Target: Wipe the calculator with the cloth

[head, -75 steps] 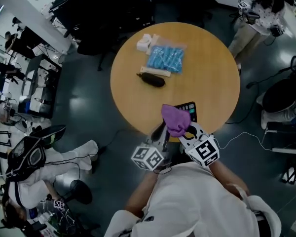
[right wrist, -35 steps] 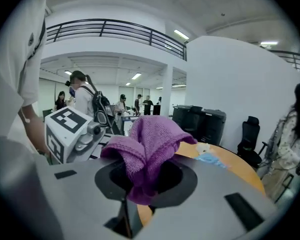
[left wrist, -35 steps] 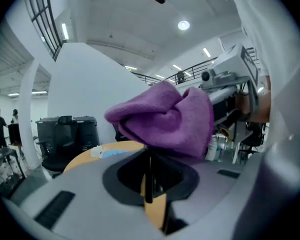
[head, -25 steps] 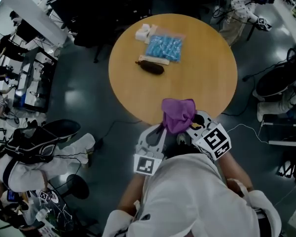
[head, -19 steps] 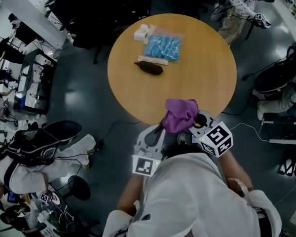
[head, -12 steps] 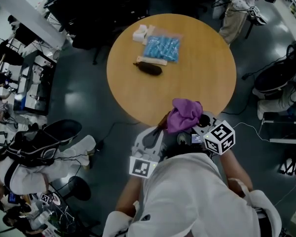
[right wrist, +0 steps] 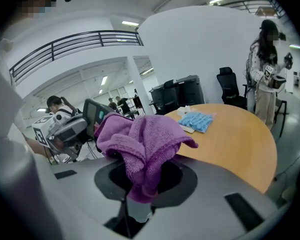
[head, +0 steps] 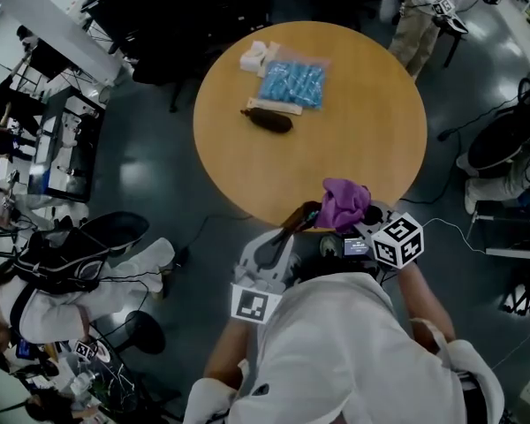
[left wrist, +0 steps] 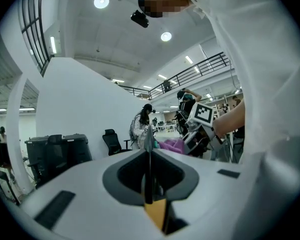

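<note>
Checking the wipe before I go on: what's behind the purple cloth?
The calculator, clamped in the left gripper, shows behind the cloth. The cloth covers part of it and the right gripper pads holding the cloth.

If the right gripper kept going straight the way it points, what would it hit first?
Probably the tabletop, touched first by the purple cloth in the right gripper; depth is unclear.

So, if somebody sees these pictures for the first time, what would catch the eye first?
The purple cloth stands out first: it is bunched in the right gripper, over the near edge of the round wooden table. Beside it, the left gripper holds the dark calculator up off the table. At the far side of the table lies a bright blue bag.
</note>
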Demonstrator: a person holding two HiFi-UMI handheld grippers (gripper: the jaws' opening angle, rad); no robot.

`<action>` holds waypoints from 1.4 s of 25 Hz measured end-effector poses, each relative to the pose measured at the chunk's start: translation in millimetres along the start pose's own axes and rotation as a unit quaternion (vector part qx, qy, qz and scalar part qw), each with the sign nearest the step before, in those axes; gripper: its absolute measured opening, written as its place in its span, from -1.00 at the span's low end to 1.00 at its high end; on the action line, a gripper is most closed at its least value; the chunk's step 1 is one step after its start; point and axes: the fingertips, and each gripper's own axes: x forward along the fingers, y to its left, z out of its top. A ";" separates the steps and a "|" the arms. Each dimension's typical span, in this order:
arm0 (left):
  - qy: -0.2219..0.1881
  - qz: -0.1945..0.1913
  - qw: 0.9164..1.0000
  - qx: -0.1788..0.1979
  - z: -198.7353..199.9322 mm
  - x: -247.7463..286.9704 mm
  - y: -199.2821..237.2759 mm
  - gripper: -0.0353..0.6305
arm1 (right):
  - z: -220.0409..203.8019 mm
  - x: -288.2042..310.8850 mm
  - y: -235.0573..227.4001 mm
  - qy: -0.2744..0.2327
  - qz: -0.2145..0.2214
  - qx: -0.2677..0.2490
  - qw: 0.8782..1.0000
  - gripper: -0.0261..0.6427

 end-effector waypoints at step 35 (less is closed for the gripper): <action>-0.014 0.018 0.945 0.326 21.1 24.9 -20.3 -0.76 | -27.5 -2.7 -41.6 0.047 -0.010 -0.072 0.996 -0.68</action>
